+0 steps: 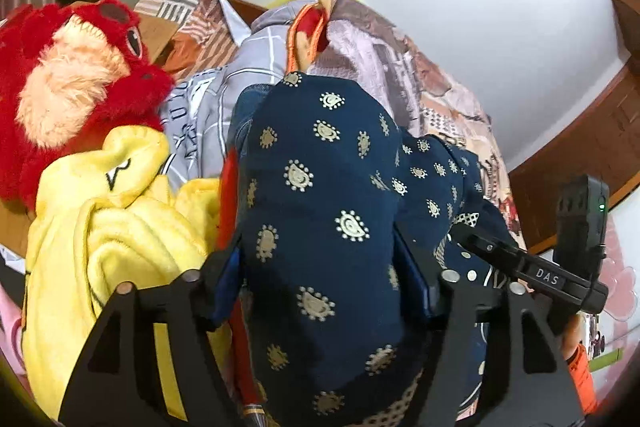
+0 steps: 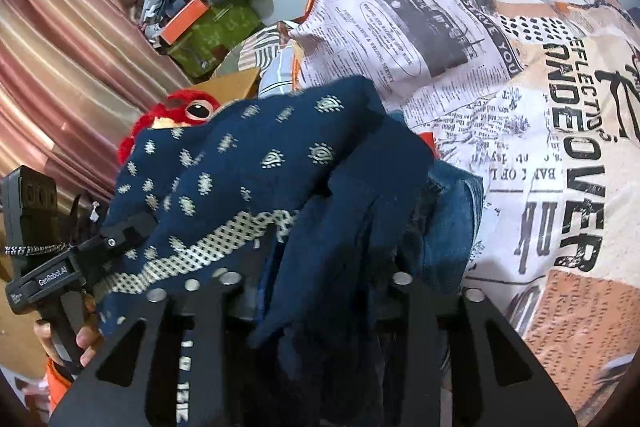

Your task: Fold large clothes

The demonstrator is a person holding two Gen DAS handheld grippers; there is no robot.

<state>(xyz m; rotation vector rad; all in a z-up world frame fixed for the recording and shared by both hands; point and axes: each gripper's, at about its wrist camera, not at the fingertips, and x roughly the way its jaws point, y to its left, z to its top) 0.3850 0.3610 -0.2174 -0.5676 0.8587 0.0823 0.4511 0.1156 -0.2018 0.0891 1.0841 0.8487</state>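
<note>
A navy garment with gold paisley print (image 1: pixel 320 195) fills the middle of the left wrist view and bulges between the fingers of my left gripper (image 1: pixel 320 267), which is shut on it. In the right wrist view the same navy garment (image 2: pixel 272 163) drapes over my right gripper (image 2: pixel 316 279), which is shut on a bunched fold of it. The other gripper's body shows at the right of the left wrist view (image 1: pixel 560 279) and at the left of the right wrist view (image 2: pixel 52 271). Both fingertip pairs are partly buried in cloth.
A yellow fleece garment (image 1: pixel 108 227) and a red plush toy (image 1: pixel 72 87) lie to the left. A newspaper-print bedcover (image 2: pixel 520 107) covers the pile behind. A green box (image 2: pixel 212 35) and pink curtain (image 2: pixel 52 75) stand at the back left.
</note>
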